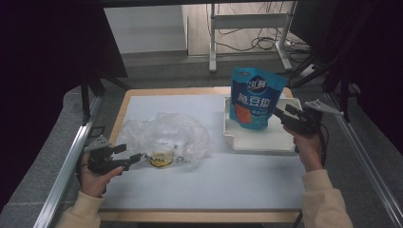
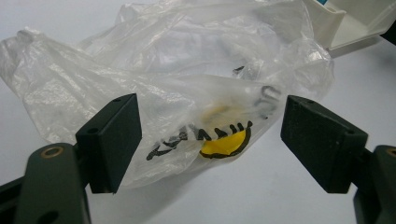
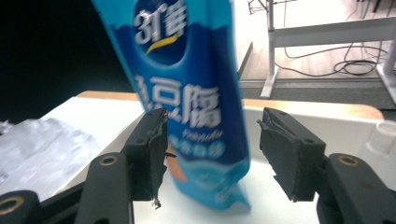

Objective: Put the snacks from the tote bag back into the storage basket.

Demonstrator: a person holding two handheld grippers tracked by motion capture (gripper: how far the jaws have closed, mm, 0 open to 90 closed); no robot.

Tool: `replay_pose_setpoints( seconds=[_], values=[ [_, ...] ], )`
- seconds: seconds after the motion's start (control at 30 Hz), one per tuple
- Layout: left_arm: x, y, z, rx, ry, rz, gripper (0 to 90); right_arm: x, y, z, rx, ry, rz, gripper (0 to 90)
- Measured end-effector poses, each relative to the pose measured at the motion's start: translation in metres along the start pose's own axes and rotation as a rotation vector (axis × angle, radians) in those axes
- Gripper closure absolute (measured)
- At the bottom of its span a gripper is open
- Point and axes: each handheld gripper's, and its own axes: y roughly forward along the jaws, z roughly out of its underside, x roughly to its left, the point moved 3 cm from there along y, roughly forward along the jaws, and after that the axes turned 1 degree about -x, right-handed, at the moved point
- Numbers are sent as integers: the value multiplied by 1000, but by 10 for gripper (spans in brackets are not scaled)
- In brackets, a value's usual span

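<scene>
Standing upright in the white tray (image 1: 237,137), the blue pouch (image 1: 254,97) sits between the right gripper (image 1: 279,114)'s parted jaws, neither pad pressing it.
Left gripper (image 1: 130,154) rests open on the tabletop (image 1: 214,180), jaws wide, the crumpled clear plastic bag (image 1: 164,135) just ahead of its tips.

blue pouch (image 3: 187,93), "37", Chinese characters

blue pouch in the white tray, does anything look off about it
The blue pouch stands upright in the white tray but leans slightly, unsupported between the open right claw. Nothing spilled or torn.
</scene>
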Motion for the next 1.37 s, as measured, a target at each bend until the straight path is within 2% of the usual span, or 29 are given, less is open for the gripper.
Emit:
replay_pose_setpoints(
  seconds=[0.17, 0.37, 0.63, 0.83, 0.97, 1.13, 1.27, 1.37],
  values=[
    [-3, 1, 1, 3, 2, 3, 210, 15, -15, 12, 10, -13, -46, 412],
    [-5, 4, 2, 14, 6, 4, 209, 44, -25, 32, 59, -51, -126, 407],
    [-11, 6, 4, 20, 15, 11, 209, 89, -20, 63, 155, -96, -228, 393],
    [-13, 6, 6, 23, 24, 12, 209, 117, -14, 79, 185, -128, -294, 378],
    [-15, 7, 7, 26, 27, 13, 209, 123, -9, 84, 201, -135, -306, 375],
    [-15, 6, 7, 23, 27, 9, 209, 118, -13, 81, 170, -126, -298, 374],
    [-15, 5, 7, 21, 25, 5, 209, 117, -15, 81, 160, -155, -285, 358],
    [-16, 5, 8, 20, 25, 1, 208, 118, -18, 82, 155, -163, -299, 338]
  ],
)
